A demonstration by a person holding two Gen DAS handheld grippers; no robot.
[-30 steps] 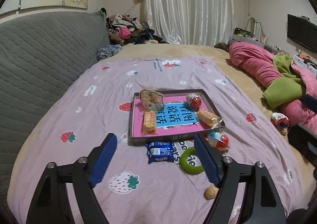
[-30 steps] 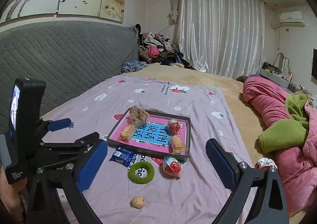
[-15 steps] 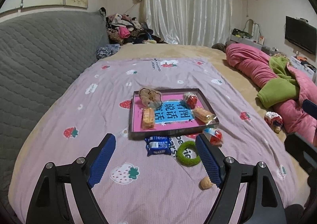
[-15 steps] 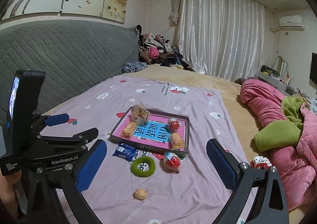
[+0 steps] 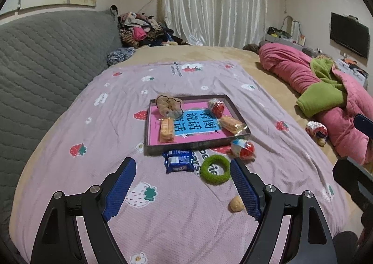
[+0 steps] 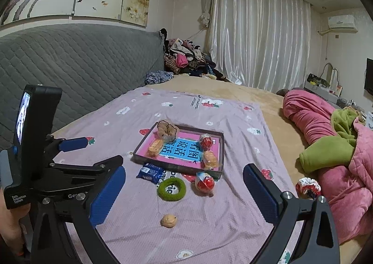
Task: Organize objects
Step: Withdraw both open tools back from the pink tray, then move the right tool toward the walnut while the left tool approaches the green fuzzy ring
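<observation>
Tray (image 5: 197, 145) rests mid-bed on bedspread (image 5: 70, 124), already collecting snacks. Blue packet (image 5: 178, 161), green ring (image 5: 215, 170), foil egg (image 5: 243, 149), walnut (image 5: 236, 203) lie outside, near its front wall. We hold left tongs (image 5: 183, 181) and right tongs (image 6: 184, 190) released, empty, above strays, presumably to pick next.

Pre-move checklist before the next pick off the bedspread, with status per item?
1. Left gripper open and empty: ok, nothing between the blue pads.
2. Right gripper open and empty: ok.
3. Loose items reachable: ok. The blue snack packet, green ring, red-and-white egg and walnut all lie on the bedspread, outside the tray.
4. Room left in the tray: ok, the middle is bare; four items sit near the corners.
5. Targets apart for a clean grasp: not ok, the packet and egg lie right against the tray's near wall.
6. Fifth stray: the wrapped egg by the pink quilt; reach cannot tell.
</observation>
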